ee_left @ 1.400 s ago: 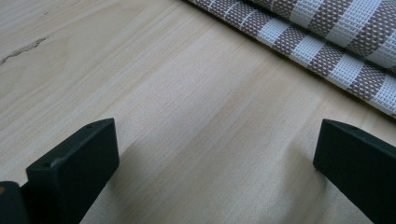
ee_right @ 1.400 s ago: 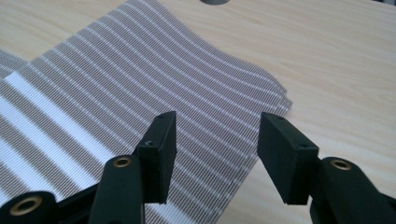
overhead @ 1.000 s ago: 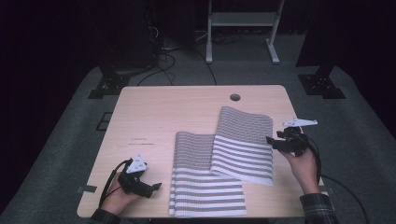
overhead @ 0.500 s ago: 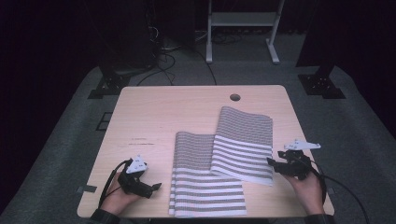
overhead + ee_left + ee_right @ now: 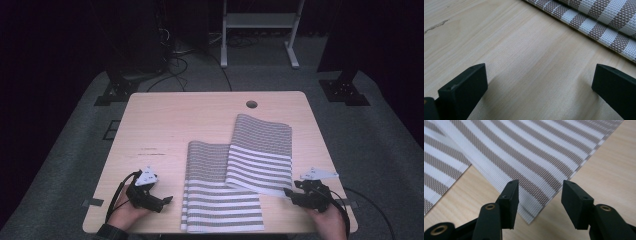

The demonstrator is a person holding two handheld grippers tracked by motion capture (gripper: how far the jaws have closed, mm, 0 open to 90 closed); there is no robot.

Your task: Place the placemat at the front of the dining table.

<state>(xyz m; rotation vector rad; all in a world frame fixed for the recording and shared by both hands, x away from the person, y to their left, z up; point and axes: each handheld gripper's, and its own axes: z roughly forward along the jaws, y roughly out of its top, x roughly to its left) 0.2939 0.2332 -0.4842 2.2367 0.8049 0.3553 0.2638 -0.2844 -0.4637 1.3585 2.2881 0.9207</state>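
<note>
Two grey-and-white striped woven mats lie on the wooden table (image 5: pixel 190 120). The upper mat (image 5: pixel 262 152) overlaps the right edge of the lower mat (image 5: pixel 220 210). My right gripper (image 5: pixel 289 194) sits low at the upper mat's near right corner. In the right gripper view the right gripper (image 5: pixel 540 195) is open; its jaws have just been closing, with that corner of the upper mat (image 5: pixel 531 152) lying between them, untouched by the pads. My left gripper (image 5: pixel 167 201) rests left of the lower mat. In the left gripper view the left gripper (image 5: pixel 540 82) is wide open over bare wood, the mat's edge (image 5: pixel 599 17) beyond it.
A round cable hole (image 5: pixel 251 104) sits near the table's far edge. Behind the table stand a white frame (image 5: pixel 257 22) and black stand bases (image 5: pixel 345 90) on grey carpet, with cables on the floor. Both hands are close to the table's near edge.
The right gripper has come back toward the near edge and lower, from beside the upper mat's right edge to its near right corner. The left gripper has stayed put.
</note>
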